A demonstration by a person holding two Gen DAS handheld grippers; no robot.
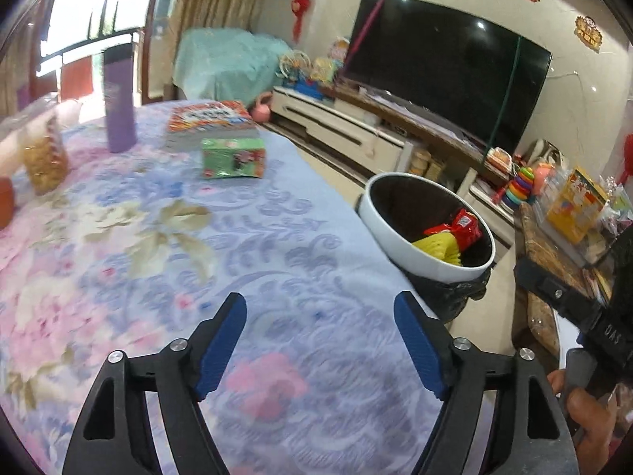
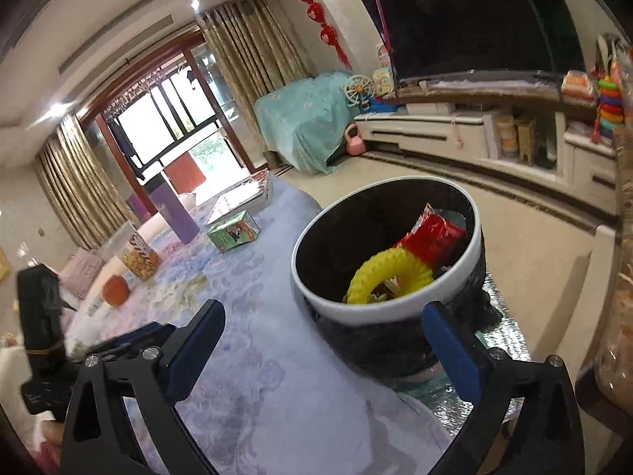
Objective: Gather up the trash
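A white-rimmed trash bin (image 1: 379, 229) with a black liner stands beside the table; it also shows in the right wrist view (image 2: 395, 312). It holds a red wrapper (image 1: 463, 227) (image 2: 433, 237) and a yellow ring-shaped piece (image 1: 439, 247) (image 2: 389, 273). A green carton (image 1: 232, 157) (image 2: 233, 231) lies on the floral tablecloth (image 1: 158, 257) (image 2: 257, 356). My left gripper (image 1: 320, 308) is open and empty over the cloth. My right gripper (image 2: 324, 320) is open and empty just before the bin's near rim.
On the table stand a purple bottle (image 1: 118, 99) (image 2: 174, 209), a snack jar (image 1: 43, 154) (image 2: 140, 257), a stack of books (image 1: 209, 120) and an orange ball (image 2: 115, 289). A TV (image 1: 447, 67) and low cabinet (image 1: 340, 126) line the wall.
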